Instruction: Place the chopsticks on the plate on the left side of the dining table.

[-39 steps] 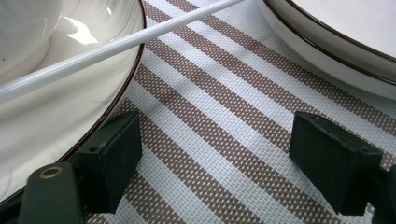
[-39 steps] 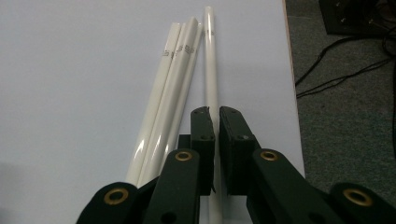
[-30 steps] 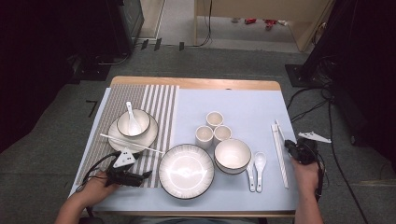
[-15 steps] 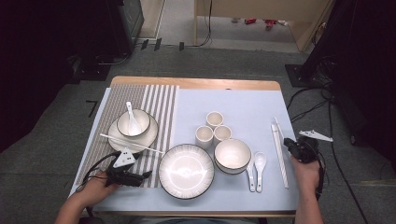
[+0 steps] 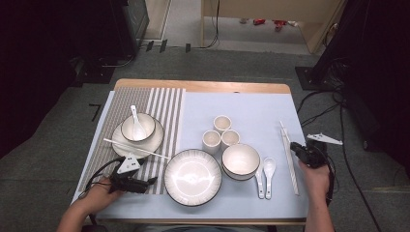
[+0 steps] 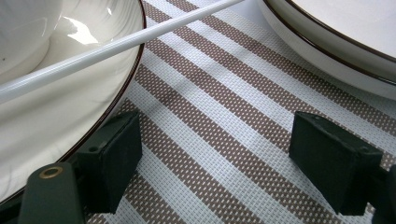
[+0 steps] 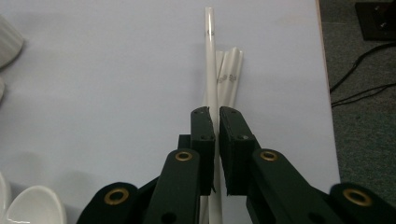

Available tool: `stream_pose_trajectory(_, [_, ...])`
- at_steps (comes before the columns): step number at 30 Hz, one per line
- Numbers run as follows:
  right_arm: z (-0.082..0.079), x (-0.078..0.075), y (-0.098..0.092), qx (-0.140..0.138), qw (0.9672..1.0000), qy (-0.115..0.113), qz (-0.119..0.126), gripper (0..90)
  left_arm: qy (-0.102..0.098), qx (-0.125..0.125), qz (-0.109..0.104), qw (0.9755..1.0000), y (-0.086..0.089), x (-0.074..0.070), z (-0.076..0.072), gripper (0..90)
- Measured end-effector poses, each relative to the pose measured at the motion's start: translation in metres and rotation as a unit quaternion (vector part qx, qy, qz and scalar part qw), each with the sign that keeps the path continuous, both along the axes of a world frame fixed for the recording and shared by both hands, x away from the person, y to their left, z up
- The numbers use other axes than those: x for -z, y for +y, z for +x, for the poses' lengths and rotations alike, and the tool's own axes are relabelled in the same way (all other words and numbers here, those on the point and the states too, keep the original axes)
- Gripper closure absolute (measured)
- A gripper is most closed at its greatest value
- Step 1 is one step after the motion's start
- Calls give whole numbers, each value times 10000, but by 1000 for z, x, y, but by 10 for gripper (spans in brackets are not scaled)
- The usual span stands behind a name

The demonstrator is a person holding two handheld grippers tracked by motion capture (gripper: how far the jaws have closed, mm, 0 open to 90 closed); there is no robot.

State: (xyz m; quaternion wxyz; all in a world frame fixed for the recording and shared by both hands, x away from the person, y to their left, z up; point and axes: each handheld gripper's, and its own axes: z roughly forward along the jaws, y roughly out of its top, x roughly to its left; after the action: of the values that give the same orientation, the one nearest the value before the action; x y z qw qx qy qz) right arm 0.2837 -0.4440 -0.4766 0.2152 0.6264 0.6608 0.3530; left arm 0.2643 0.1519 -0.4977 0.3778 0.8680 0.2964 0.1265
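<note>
My right gripper [image 7: 215, 116] is shut on one white chopstick [image 7: 211, 60], which runs straight out from between its pads. More white chopsticks [image 7: 229, 74] lie beneath it on the pale blue tablecloth. In the high view the right gripper [image 5: 302, 151] is at the table's right edge, over the chopsticks [image 5: 289, 157]. My left gripper [image 6: 215, 135] stands open over the striped placemat [image 6: 224, 93], nothing between its pads. A white chopstick [image 6: 116, 44] lies across the dark-rimmed plate [image 6: 56, 116] just ahead on its left. From above, the left gripper [image 5: 149, 181] rests low at the front left.
A large white plate [image 5: 192, 177] sits at the front centre, a bowl [image 5: 240, 160] to its right, then two spoons [image 5: 265, 176]. Three small cups [image 5: 221, 131] stand behind. At the left, a bowl with a spoon [image 5: 138, 126] sits on a plate [image 5: 153, 140].
The right gripper has edged slightly left over the chopsticks. The left gripper and the dishes have stayed where they were.
</note>
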Motion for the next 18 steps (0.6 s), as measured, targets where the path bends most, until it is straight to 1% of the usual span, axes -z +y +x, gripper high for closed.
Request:
stream_pose_trajectory(6, [1,-3,7,-142,9999,-14,-12,852,0,2,0,10000,0,0,0,175])
stream_pose_trajectory(12, [2,-4,12,-266,9996,23,-17,852,1,-1,-4,10000,0,0,0,175])
stream_pose_trajectory(13, [2,-5,14,-319,9995,18,-15,852,1,0,-4,10000,0,0,0,175])
stream_pose_trajectory(18, [3,-6,18,-393,9992,4,-23,852,1,1,-2,10000,0,0,0,175])
